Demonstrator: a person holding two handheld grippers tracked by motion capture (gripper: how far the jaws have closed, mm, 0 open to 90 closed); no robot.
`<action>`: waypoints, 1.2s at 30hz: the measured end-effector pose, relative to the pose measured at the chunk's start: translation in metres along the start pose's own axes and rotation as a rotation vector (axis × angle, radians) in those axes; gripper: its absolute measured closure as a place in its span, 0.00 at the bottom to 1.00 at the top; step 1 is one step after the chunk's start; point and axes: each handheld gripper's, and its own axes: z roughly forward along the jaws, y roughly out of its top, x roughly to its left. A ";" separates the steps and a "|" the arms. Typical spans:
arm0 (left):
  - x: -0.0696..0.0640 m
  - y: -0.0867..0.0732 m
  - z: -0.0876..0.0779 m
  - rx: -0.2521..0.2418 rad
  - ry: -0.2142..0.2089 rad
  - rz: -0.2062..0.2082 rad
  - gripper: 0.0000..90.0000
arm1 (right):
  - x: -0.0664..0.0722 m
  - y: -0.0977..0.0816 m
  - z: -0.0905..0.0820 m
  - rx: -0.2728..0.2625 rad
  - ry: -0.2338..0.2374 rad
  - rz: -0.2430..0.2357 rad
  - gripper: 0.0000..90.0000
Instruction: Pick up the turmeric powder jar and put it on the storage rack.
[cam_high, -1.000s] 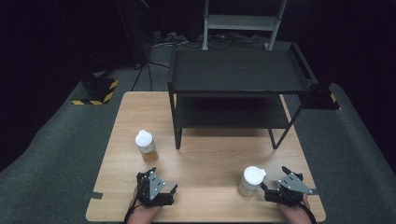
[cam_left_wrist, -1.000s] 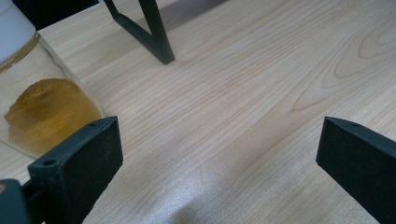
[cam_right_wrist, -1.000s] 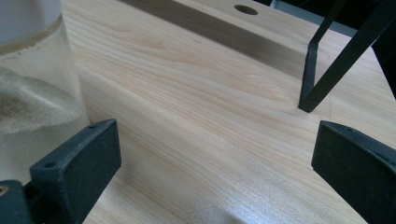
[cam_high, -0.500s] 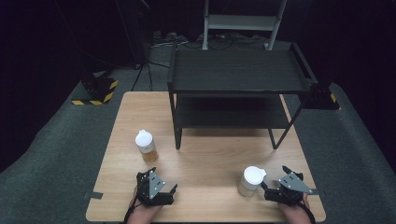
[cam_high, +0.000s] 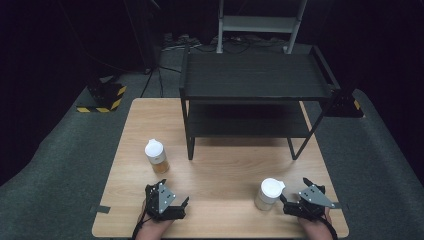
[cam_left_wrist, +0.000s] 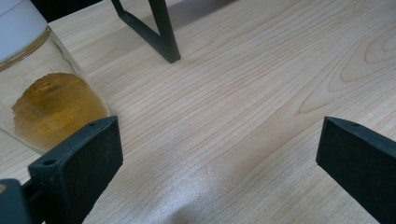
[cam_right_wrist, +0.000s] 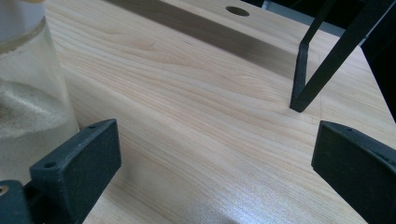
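Two white-capped glass jars stand on the wooden table (cam_high: 225, 165). One jar (cam_high: 156, 156) (cam_left_wrist: 44, 100) holds orange-brown powder and stands at the left, just ahead of my left gripper (cam_high: 167, 196) (cam_left_wrist: 219, 158), which is open with bare wood between its jaws. The other jar (cam_high: 269, 194) (cam_right_wrist: 28, 102) holds pale powder and stands beside the left jaw of my right gripper (cam_high: 295, 192) (cam_right_wrist: 215, 163), also open and holding nothing. Both grippers rest low near the table's front edge.
A black two-tier metal shelf (cam_high: 255, 75) stands at the back of the table, its legs (cam_left_wrist: 163, 32) (cam_right_wrist: 310, 74) planted ahead of both grippers. Dark floor surrounds the table, with a yellow-black striped block (cam_high: 102, 97) at the far left.
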 end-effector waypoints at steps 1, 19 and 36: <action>0.001 0.000 0.000 -0.001 -0.001 -0.005 0.01 | 0.000 0.000 0.000 -0.001 0.001 0.003 0.01; 0.008 -0.003 -0.015 -0.061 0.006 -0.041 0.01 | -0.001 0.001 0.001 0.004 0.004 -0.002 0.01; 0.015 -0.008 -0.034 -0.126 0.044 -0.075 0.00 | -0.002 0.001 0.000 0.004 0.008 0.003 0.01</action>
